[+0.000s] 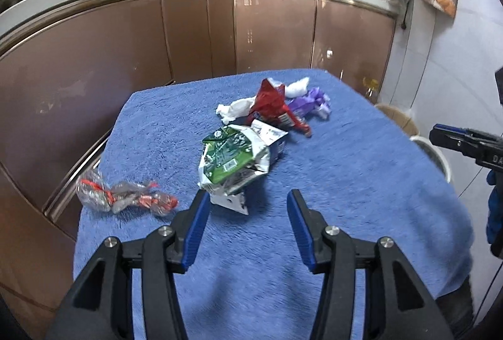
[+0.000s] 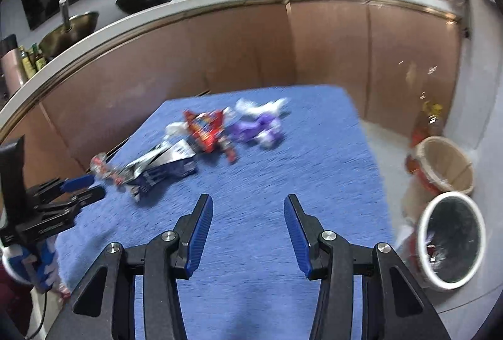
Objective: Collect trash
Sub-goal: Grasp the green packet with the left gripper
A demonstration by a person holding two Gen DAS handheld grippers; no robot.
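On the blue towel [image 1: 345,170] lies a crumpled green and silver carton [image 1: 234,159], its near corner just ahead of my left gripper [image 1: 248,198], which is open and holds nothing. Left of it lies a clear plastic wrapper with red print [image 1: 122,195]. Farther back are a red wrapper [image 1: 273,107], a purple wrapper [image 1: 309,102] and white tissue [image 1: 235,110]. My right gripper [image 2: 248,203] is open over bare towel [image 2: 298,170], with the carton [image 2: 163,167], red wrapper [image 2: 207,129] and purple wrapper [image 2: 257,128] beyond it. The left gripper [image 2: 92,186] shows at the left edge there.
A white-rimmed bin with a dark liner [image 2: 451,239] and a wicker basket [image 2: 446,164] stand on the floor to the right of the table. Brown kitchen cabinets [image 1: 195,35] run behind it. The right gripper [image 1: 440,135] shows at the right edge of the left wrist view.
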